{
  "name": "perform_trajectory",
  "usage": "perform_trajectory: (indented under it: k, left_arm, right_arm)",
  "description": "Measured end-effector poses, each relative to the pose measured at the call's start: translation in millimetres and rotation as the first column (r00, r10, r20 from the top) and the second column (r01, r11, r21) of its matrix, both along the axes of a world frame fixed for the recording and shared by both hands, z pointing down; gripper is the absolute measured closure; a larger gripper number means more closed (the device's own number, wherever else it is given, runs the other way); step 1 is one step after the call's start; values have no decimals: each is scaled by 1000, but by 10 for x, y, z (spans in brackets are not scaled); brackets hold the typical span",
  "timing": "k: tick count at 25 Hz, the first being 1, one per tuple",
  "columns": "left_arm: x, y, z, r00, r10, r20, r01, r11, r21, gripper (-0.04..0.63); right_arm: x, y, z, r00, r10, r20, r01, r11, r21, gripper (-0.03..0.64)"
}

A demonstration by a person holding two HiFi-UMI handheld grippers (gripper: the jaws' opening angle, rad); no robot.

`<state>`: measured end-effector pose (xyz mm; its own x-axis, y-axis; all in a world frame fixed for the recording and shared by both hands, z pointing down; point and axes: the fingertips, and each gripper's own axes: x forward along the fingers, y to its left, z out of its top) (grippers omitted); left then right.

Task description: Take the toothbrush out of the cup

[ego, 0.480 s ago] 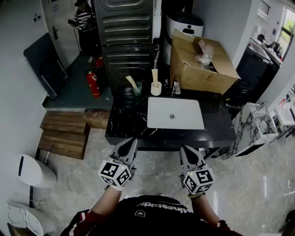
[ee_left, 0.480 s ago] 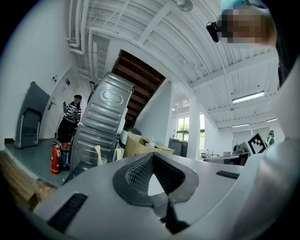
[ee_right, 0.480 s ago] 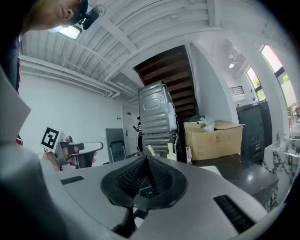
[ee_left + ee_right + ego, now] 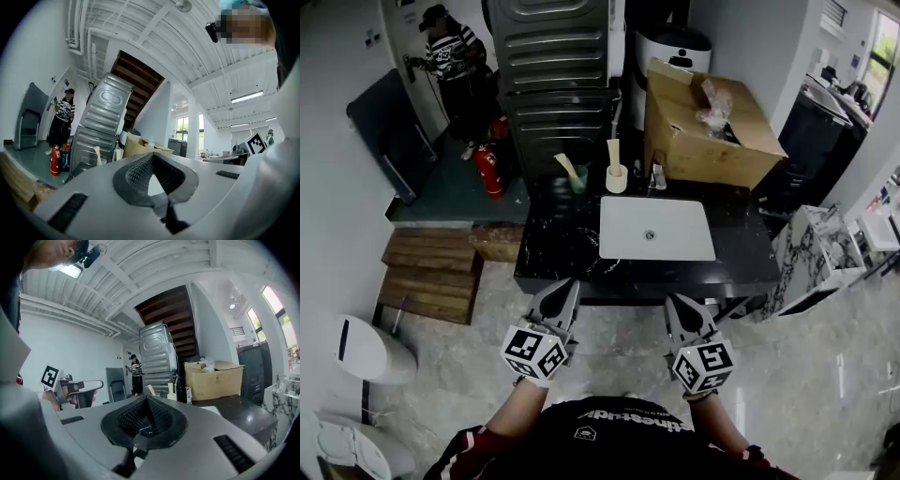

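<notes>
Two cups stand at the back of the black counter (image 4: 553, 239). A dark green cup (image 4: 579, 181) holds a leaning wooden toothbrush (image 4: 567, 166). A pale cup (image 4: 618, 179) holds an upright one (image 4: 614, 152). My left gripper (image 4: 565, 289) and right gripper (image 4: 680, 305) hover side by side off the counter's front edge, both shut and empty, far from the cups. In the left gripper view the shut left gripper (image 4: 151, 157) points at the leaning toothbrush (image 4: 97, 153) far off. The right gripper view shows the shut right gripper (image 4: 147, 400) below the distant pale cup (image 4: 170, 393).
A white sink (image 4: 656, 230) is set in the counter. A large cardboard box (image 4: 708, 131) sits at the back right, next to a stack of metal appliances (image 4: 558, 66). A red fire extinguisher (image 4: 490, 171), wooden pallets (image 4: 431, 267) and a person in a striped top (image 4: 450, 56) are to the left.
Both grippers have stayed in place. The person in the striped top at the back has stepped to the left.
</notes>
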<state>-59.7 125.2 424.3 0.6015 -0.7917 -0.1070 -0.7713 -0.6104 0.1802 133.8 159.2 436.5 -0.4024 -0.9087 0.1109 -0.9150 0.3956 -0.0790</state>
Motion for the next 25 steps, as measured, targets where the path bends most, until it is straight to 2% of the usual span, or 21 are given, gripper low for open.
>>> perform_trajectory:
  k: [3, 8, 14, 25]
  left_arm:
    - [-34, -1, -3, 1000, -2, -3, 2, 1000, 0, 580]
    - [-73, 16, -3, 1000, -1, -5, 1, 1000, -4, 580]
    - [-149, 15, 53, 1000, 25, -1, -25, 999, -28, 580]
    - [-390, -65, 122, 997, 72, -18, -72, 997, -13, 581]
  right_arm:
    - [-26, 10, -21, 1000, 5, 3, -5, 1000, 17, 580]
    - [-132, 50, 16, 998, -57, 6, 57, 998, 3, 580]
    - [-211, 54, 43, 999, -54, -3, 54, 998, 16, 580]
    - [-381, 47, -20, 998, 24, 60, -28, 998, 60, 580]
